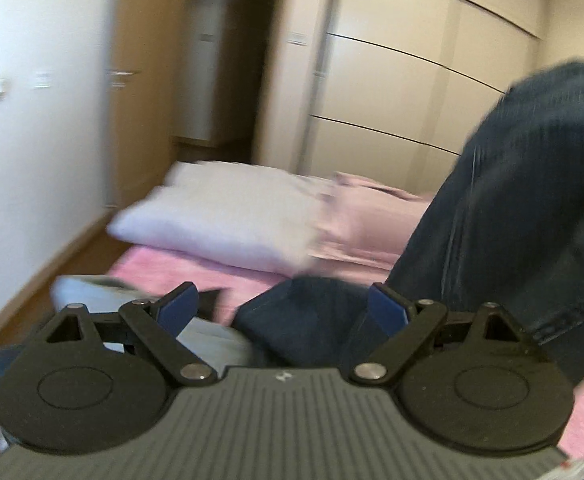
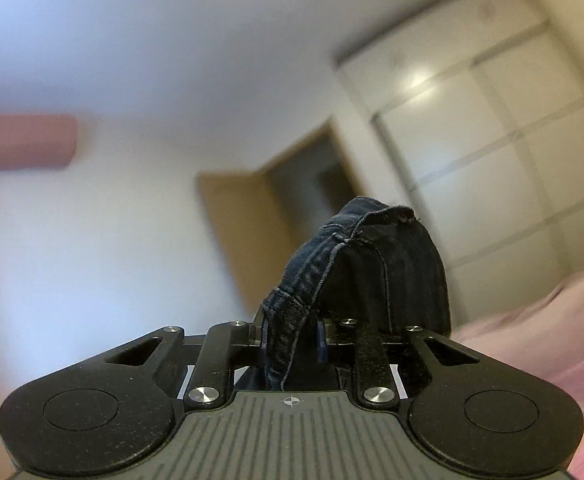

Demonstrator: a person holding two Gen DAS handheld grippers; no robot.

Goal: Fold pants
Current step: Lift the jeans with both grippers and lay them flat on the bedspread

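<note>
Dark blue denim pants (image 1: 503,208) hang down from the upper right in the left wrist view and trail onto the pink bed (image 1: 196,272). My left gripper (image 1: 284,308) is open, its blue pads wide apart, with a fold of the denim lying between and below them. In the right wrist view my right gripper (image 2: 292,338) is shut on a hemmed edge of the pants (image 2: 371,264), which bunches up above the fingers. That gripper is raised and tilted up toward the wall and ceiling.
A white pillow (image 1: 220,216) and a pale pink blanket (image 1: 363,220) lie on the bed. A wardrobe (image 1: 419,80) with sliding doors stands behind, an open doorway (image 1: 248,64) to its left. Wooden floor (image 1: 52,276) runs along the bed's left side.
</note>
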